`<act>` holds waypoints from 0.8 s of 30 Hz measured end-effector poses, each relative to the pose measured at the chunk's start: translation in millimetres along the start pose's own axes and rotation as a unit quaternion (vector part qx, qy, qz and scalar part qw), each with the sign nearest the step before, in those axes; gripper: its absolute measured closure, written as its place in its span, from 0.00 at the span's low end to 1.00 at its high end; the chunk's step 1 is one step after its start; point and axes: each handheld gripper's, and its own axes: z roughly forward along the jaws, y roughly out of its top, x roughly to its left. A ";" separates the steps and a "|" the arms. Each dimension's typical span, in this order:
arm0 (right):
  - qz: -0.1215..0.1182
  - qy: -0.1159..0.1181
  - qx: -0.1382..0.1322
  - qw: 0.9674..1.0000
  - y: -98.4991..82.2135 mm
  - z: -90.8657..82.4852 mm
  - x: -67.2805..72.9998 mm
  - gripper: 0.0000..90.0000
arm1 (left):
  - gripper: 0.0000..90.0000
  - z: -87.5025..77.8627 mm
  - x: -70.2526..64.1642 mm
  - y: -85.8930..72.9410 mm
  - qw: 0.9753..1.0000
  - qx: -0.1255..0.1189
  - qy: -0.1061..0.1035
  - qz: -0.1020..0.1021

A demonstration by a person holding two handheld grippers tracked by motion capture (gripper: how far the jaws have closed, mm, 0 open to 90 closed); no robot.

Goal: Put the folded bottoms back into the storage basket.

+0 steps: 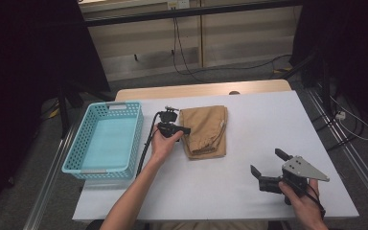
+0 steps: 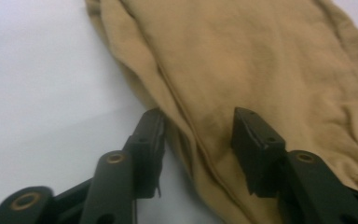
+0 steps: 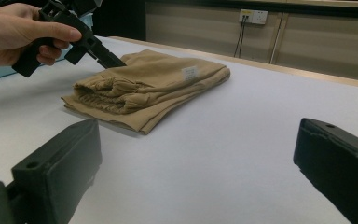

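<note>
Left gripper (image 2: 196, 149): jaws part-spread, straddling the edge fold of the folded tan garment (image 1: 204, 131) at mid-table. Right gripper (image 1: 268, 165): spread wide, well apart. Blue basket (image 1: 106, 168) left, nothing intervening.

Your worktop (image 1: 268, 129) is white with a wooden far edge. On it, folded tan trousers (image 1: 205, 132) lie right at your left gripper (image 1: 184, 130), and a light-blue basket (image 1: 106, 140) sits on that gripper's other side.
</note>
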 end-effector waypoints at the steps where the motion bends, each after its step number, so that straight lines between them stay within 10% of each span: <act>1: 0.001 0.000 0.001 1.000 -0.1 0.1 0.0 0.01 | 0.61 0.2 -0.5 0.0 1.000 0.000 0.001 -0.004; 13: 0.001 0.002 0.003 1.000 -0.4 0.1 -0.1 0.01 | 0.70 -2.7 -8.6 -2.4 0.999 0.021 0.000 -0.031; 24: -0.001 0.003 0.006 1.000 -0.7 1.1 0.0 0.01 | 0.85 3.8 1.2 -2.6 0.996 0.003 -0.046 -0.070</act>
